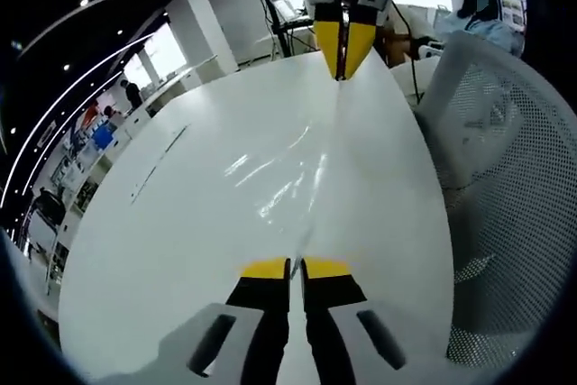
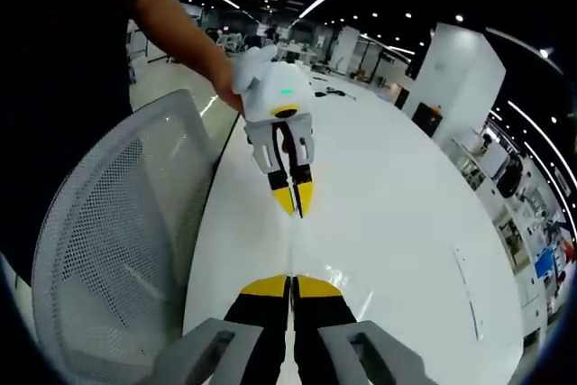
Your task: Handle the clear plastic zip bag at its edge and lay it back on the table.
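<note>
The clear plastic zip bag (image 1: pixel 297 169) is stretched edge-on above the white table (image 1: pixel 180 223), showing mostly as glints. In the left gripper view, my left gripper (image 1: pixel 296 263) is shut on the bag's near edge, yellow tips pressed together. My right gripper (image 1: pixel 342 71) comes in from the top and is shut on the far edge. In the right gripper view, my right gripper (image 2: pixel 291 279) pinches its end of the bag (image 2: pixel 294 245). The left gripper (image 2: pixel 296 209) faces it, held by a person's hand (image 2: pixel 225 78), tips closed on the same film.
A white mesh chair (image 1: pixel 514 178) stands close against the table's long edge, also seen in the right gripper view (image 2: pixel 117 223). A thin dark line (image 1: pixel 158 164) marks the tabletop (image 2: pixel 388 223). Desks, pillars and people stand in the hall beyond.
</note>
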Demonstrator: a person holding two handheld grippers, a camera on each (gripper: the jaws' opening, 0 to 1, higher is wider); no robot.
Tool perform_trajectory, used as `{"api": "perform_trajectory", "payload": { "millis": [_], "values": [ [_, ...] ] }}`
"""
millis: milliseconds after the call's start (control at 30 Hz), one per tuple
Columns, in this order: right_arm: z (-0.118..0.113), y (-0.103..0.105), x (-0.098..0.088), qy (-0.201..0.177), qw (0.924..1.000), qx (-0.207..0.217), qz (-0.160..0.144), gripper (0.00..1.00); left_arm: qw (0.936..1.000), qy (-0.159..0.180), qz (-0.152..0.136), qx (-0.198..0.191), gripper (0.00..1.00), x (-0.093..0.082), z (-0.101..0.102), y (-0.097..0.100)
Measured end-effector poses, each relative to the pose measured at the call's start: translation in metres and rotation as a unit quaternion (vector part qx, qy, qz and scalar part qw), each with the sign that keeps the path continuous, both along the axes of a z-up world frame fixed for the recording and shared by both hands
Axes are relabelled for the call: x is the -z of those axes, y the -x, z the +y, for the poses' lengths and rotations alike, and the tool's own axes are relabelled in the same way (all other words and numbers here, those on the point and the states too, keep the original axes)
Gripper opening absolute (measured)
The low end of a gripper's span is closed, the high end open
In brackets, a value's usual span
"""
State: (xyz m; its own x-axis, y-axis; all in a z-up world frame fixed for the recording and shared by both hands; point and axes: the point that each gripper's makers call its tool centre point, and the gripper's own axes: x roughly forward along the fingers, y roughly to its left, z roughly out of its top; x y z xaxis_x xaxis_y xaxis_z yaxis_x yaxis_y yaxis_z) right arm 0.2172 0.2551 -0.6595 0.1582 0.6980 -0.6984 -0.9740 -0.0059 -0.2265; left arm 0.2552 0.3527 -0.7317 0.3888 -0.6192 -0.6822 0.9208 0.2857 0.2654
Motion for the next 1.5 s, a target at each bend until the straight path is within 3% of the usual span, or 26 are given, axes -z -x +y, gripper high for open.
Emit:
{"api": "perform_trajectory", "payload": {
  "millis": [400,800,933,1167,1500],
  "values": [
    [-0.009,-0.005,0.010,0.032,0.9994,-0.002,-0.015,0.00,0.9997,0.012,-0.005,0.020,0.00,-0.014,0.002,0.005],
    [-0.020,-0.016,0.027,0.081,0.9958,0.008,-0.042,0.00,0.9987,0.005,-0.032,0.041,0.00,-0.044,-0.004,0.009],
    [-0.022,-0.017,0.030,0.086,0.9956,0.013,-0.035,0.00,0.9985,0.006,-0.032,0.044,0.00,-0.047,-0.004,0.010],
    [-0.019,-0.006,0.034,0.072,0.9972,0.021,0.009,0.00,0.9983,0.007,-0.025,0.052,0.00,-0.047,-0.007,0.017],
    [0.005,-0.003,0.027,0.045,0.9985,0.017,0.025,0.05,0.9978,0.014,-0.020,0.062,0.00,-0.050,-0.012,0.025]
  ]
}}
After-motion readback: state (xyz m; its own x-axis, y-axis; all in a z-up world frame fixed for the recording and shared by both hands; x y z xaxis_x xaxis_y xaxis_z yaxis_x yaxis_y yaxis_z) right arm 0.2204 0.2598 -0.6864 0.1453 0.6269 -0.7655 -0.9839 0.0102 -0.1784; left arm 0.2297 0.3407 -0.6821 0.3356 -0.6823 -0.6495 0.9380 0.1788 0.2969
